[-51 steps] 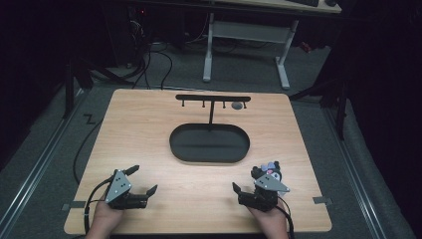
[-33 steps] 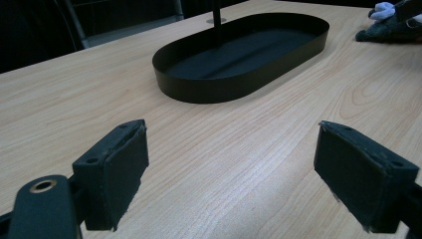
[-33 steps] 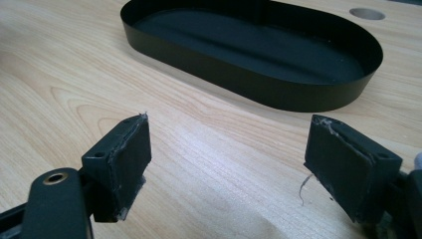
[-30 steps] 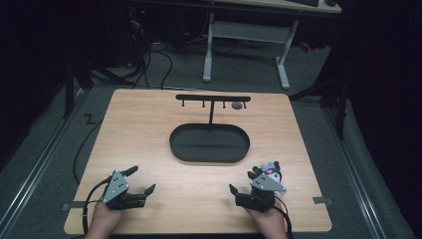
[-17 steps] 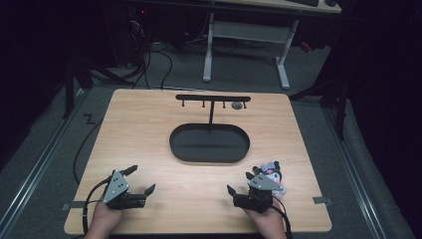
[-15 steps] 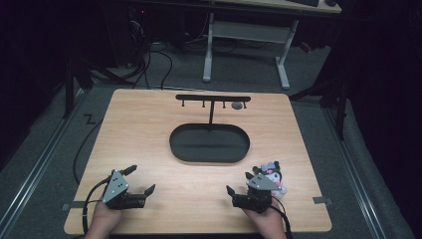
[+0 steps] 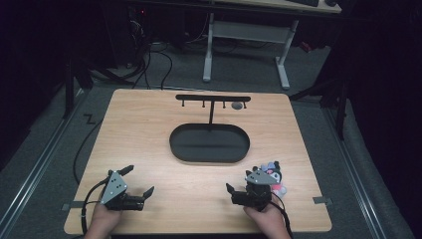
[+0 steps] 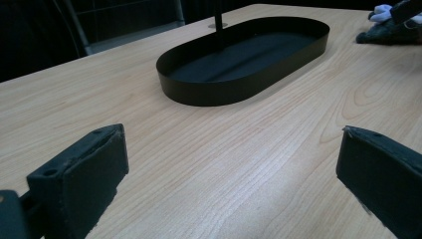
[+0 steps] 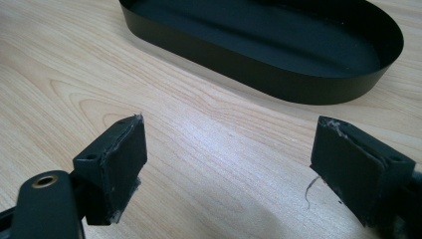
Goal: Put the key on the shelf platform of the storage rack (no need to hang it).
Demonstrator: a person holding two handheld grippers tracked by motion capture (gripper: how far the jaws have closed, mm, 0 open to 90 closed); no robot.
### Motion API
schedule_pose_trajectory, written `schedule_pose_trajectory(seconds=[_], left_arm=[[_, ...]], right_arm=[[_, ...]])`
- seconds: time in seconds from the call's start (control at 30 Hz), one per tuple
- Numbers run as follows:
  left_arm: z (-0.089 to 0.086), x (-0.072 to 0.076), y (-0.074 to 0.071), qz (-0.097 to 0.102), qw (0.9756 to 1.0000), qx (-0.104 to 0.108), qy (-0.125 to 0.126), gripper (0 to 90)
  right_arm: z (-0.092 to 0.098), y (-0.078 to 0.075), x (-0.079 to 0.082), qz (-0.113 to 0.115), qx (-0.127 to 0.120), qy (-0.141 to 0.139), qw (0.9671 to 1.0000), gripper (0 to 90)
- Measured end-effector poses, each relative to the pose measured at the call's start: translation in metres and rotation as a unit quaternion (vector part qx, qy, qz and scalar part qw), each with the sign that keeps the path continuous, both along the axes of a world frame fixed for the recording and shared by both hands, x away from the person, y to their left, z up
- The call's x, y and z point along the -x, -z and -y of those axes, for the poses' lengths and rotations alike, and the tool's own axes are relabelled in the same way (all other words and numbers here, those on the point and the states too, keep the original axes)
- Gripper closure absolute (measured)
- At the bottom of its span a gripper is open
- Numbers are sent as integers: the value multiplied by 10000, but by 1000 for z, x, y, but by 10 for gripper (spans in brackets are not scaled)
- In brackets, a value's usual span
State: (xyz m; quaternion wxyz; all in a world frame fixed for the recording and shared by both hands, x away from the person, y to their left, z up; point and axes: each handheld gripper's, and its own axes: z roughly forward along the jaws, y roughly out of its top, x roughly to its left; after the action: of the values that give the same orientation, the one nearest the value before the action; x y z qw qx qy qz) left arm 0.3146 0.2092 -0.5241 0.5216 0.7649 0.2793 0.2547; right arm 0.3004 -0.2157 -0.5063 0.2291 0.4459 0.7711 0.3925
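A black oval tray [image 7: 209, 155] lies mid-table, with a black T-shaped hook stand [image 7: 213, 98] rising from its far side. A small grey, purple and white plush toy [image 7: 273, 174] lies on the wood, close against the right side of my right gripper [image 7: 240, 182]. That gripper is open; its jaws have just been opening and have bare wood between them in the right gripper view [image 9: 230, 124]. My left gripper [image 7: 138, 180] sits near the front left; its jaws have just been opening and stand open over the table [image 8: 231, 144], nothing between them.
A small dark thing [image 7: 237, 105] hangs from a hook of the stand. The tray's wall [image 8: 219, 92] is ahead of the left jaws, and its near wall [image 9: 259, 74] is ahead of the right jaws. The plush toy [image 8: 385, 30] lies far right. A desk frame [image 7: 246, 37] stands behind the table.
The right gripper has drawn a little toward the front edge and left, so more of the plush toy shows beside it. The left hand has stayed put.
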Motion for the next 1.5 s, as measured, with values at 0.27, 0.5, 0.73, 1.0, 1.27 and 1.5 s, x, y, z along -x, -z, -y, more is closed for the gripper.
schedule_pose_trajectory(seconds=[0.27, 0.5, 0.73, 1.0, 1.27, 1.5], left_arm=[[1, -3, 0, -9, 10000, -74, -16, 5], [2, -6, -4, 69, 10000, -24, 25, 5], [9, -14, -5, 94, 10000, -14, 24, 5], [13, -21, -5, 152, 9998, -34, -150, 73], [19, -27, -5, 187, 9994, -71, -288, 78], [23, -30, -5, -40, 9997, -18, -251, 145]], right_arm=[[-8, -4, -6, -363, 216, 61, 9991, 146], [-11, -8, -11, -565, 434, 78, 9974, 147], [-12, -20, -15, -771, 449, -24, 9960, 149], [-9, -27, -21, -1250, 242, -170, 9917, 133], [-12, -27, -29, -1516, 305, -189, 9878, 137], [-14, -31, -29, -1661, 431, -243, 9849, 138]])
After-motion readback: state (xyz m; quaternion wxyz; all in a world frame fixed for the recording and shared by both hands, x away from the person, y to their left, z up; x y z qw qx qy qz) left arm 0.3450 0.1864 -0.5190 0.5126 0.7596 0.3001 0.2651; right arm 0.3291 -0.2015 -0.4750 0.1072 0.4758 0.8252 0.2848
